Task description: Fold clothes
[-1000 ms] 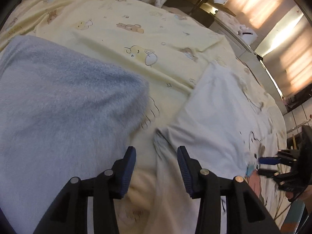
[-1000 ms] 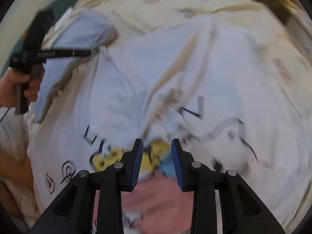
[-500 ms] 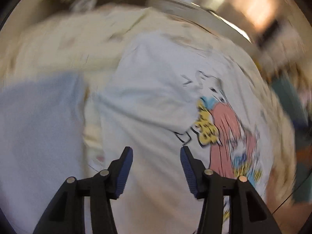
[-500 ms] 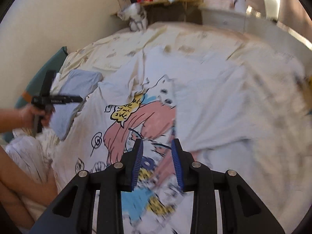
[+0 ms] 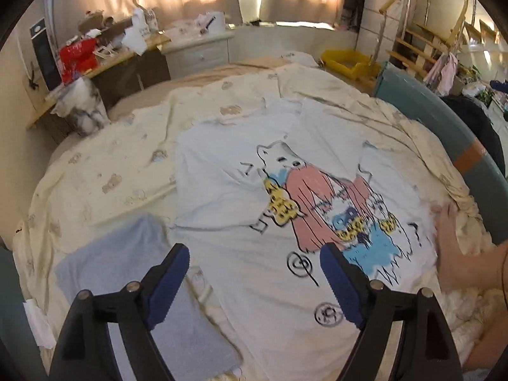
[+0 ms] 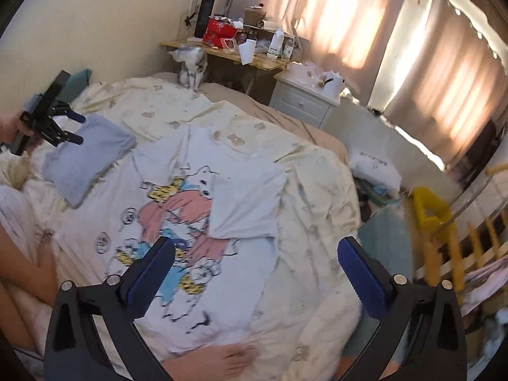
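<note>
Both my left claw (image 5: pixel 252 281) and right claw (image 6: pixel 255 273) hang spread wide, holding nothing. The white printed T-shirt (image 5: pixel 317 197) lies on the bed (image 5: pixel 95 174) just ahead of them, both sleeves folded inward. It looks light and limp; I would pinch its hem corners.

The blue folded cloth (image 5: pixel 143 285) near the white T-shirt (image 5: pixel 285 222) is partly hidden behind the left gripper's (image 5: pixel 254 282) fingers. The T-shirt's hem is cut off by the bottom edge. Desk clutter (image 6: pixel 235 35) beyond the T-shirt is too small to identify.
</note>
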Demonstrator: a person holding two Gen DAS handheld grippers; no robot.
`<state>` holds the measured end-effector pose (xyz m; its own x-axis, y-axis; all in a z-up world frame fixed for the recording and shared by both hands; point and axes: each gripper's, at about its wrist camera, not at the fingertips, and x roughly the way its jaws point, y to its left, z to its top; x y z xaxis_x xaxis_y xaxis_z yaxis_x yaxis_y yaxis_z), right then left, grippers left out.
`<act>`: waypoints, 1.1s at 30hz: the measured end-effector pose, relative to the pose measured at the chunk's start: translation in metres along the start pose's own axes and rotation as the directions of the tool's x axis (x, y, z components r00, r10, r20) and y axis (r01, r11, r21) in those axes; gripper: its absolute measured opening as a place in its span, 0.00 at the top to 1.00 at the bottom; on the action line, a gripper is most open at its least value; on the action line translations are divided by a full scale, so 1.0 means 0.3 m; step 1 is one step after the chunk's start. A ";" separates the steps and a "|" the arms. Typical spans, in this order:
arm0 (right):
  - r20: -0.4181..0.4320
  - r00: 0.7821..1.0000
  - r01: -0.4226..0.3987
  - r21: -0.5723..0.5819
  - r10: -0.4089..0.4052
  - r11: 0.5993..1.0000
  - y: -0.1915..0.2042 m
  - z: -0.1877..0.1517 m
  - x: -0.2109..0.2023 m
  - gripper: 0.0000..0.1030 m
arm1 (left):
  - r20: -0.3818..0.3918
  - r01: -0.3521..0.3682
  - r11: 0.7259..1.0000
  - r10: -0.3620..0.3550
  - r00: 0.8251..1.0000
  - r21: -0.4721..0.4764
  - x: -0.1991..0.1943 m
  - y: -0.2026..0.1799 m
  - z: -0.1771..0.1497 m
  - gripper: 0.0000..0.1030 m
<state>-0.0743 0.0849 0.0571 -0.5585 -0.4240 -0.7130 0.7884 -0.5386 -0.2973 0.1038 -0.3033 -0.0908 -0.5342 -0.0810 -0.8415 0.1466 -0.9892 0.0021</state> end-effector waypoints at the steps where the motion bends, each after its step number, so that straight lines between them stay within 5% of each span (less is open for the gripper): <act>1: -0.019 1.000 -0.007 -0.003 0.007 1.000 -0.010 0.016 0.047 0.00 | -0.011 -0.019 1.000 0.019 1.000 -0.013 0.035 0.016 0.007 0.17; 10: -0.084 0.989 -0.118 0.028 0.120 0.993 -0.201 0.119 0.649 0.01 | -0.075 -0.147 0.989 0.144 0.987 -0.036 0.383 0.192 0.206 0.17; 15: -0.099 0.977 -0.187 0.024 0.188 0.982 -0.290 0.184 1.005 0.06 | -0.129 -0.128 0.988 0.138 0.982 0.085 0.648 0.261 0.359 0.17; 19: -0.143 0.958 -0.255 -0.016 0.250 0.967 -0.327 0.222 1.259 0.23 | -0.136 -0.072 0.984 0.095 0.986 0.163 0.833 0.304 0.469 0.17; 26: -0.222 0.928 -0.301 0.028 0.300 0.953 -0.382 0.255 1.585 0.28 | -0.148 -0.043 0.999 0.044 0.988 0.007 1.047 0.477 0.581 0.17; 33: -0.290 0.892 -0.335 0.089 0.346 0.938 -0.418 0.259 1.844 0.27 | -0.173 -0.043 0.998 0.036 0.984 -0.039 1.183 0.566 0.618 0.18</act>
<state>-0.5022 -0.1387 -0.2508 -0.1506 -0.3539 -0.9231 0.9039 -0.4275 0.0165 -0.2152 -0.5227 -0.2890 -0.3764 -0.0942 -0.9217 0.2016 -0.9793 0.0178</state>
